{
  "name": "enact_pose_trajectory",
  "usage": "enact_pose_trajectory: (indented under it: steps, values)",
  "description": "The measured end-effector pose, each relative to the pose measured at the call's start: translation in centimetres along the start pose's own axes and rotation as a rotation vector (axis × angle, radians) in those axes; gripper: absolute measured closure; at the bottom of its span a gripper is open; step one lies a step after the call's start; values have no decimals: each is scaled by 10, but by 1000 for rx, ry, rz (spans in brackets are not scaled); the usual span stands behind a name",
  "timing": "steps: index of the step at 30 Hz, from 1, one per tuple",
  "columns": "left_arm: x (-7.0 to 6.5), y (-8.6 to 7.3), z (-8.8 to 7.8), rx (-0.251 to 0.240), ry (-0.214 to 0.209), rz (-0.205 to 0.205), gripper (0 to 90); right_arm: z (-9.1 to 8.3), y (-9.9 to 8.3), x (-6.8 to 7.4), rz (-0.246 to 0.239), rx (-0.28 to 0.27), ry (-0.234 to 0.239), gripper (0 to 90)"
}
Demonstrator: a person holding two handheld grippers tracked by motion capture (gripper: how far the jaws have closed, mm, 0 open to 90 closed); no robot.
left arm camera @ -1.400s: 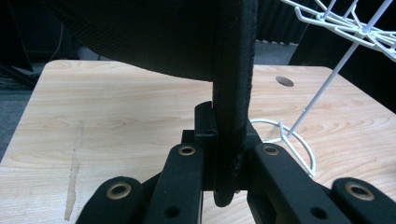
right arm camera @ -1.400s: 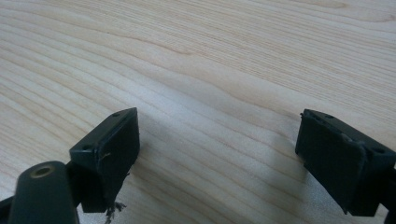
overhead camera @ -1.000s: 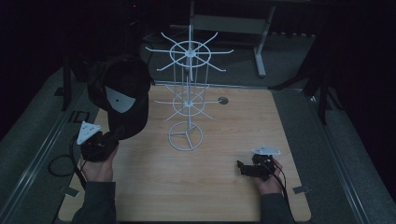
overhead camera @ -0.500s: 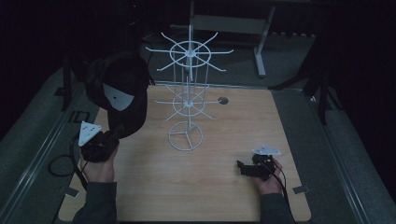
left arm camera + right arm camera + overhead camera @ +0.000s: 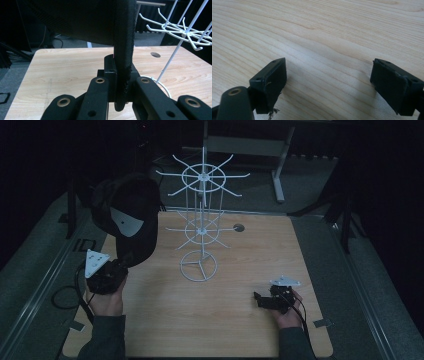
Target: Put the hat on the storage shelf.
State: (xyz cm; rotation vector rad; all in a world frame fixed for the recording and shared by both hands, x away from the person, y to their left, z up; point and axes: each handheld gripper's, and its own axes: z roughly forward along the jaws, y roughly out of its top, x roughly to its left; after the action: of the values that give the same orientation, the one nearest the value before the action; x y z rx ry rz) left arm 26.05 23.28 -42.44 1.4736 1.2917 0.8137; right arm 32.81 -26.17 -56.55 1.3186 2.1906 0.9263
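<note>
Near the left edge of the counter point(image 5: 150, 320), the left gripper point(image 5: 116, 270) holds a black baseball cap point(image 5: 131, 215) up in the air, its jaws clamped tight on the cap's brim edge, which runs upright between them in the left gripper view point(image 5: 123, 62). The cap hangs above the counter's far-left corner, just beside the white wire display rack point(image 5: 201, 222) that stands at the middle of the counter. The step in hand looks like hanging the cap on one of the rack's hooks point(image 5: 160, 26). To do it well, keep the grip firm, carry the cap toward the rack's upper ring, and tilt it so a hook slips into the crown or back strap without shoving the light rack over. The right gripper point(image 5: 261, 300) rests near the right front corner, jaws wide apart and empty over bare wood point(image 5: 324, 37); it could steady the rack's base.
</note>
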Motion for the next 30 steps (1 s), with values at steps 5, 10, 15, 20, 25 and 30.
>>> enact_pose_trajectory:
  steps: [5, 10, 15, 20, 25, 30]
  values:
    - [-2, 2, -3, -12, 9, 7, 863, 0, 0, 0, 1, 0, 0, 133]
    - [-3, 2, -4, -16, 19, 12, 864, 0, 0, 0, 1, 0, 0, 134]
    - [-4, 3, -4, -18, 22, 21, 863, 0, 0, 0, 1, 0, 0, 133]
    - [-6, 5, -6, -22, 29, 36, 863, 0, 0, 0, 1, 0, 0, 133]
    - [-7, 6, -6, -24, 25, 44, 863, 0, 0, 0, 1, 0, 0, 133]
    - [-9, 8, -7, -29, 26, 53, 863, 0, 0, 0, 1, -1, 0, 133]
